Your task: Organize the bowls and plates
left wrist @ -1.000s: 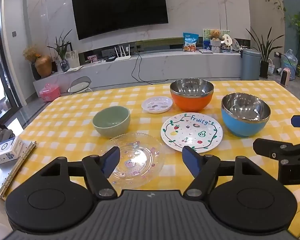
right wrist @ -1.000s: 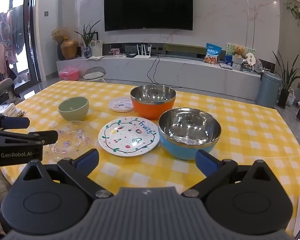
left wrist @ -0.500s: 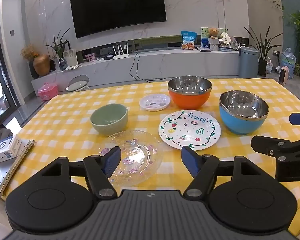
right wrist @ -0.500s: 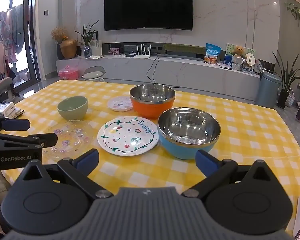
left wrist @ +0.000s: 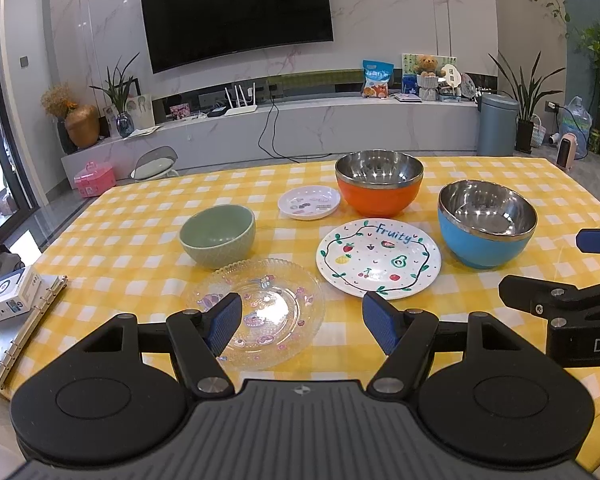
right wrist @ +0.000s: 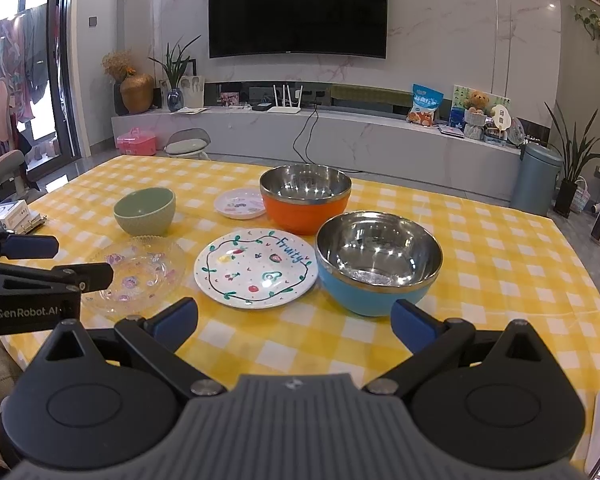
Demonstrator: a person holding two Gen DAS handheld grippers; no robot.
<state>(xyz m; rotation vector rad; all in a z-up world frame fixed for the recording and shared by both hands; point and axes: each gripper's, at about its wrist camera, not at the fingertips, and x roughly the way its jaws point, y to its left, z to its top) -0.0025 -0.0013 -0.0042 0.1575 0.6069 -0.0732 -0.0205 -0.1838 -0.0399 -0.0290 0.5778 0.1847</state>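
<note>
The table (left wrist: 480,184) wears a yellow-and-white check. On it sit a sage-green bowl (left wrist: 217,236), an orange bowl (left wrist: 379,189) and a blue bowl (left wrist: 486,229), both steel inside, and a white saucer (left wrist: 309,201) with small prints. A white plate (left wrist: 378,258) has fruit drawings, a green vine border and blue "Fruity" lettering; a clear glass plate (left wrist: 278,300) has pink and purple motifs.

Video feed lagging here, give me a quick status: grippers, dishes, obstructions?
Left gripper open, empty, over glass plate. Right gripper open, empty, near blue bowl. Nothing stacked yet. Nothing blocking.
</note>
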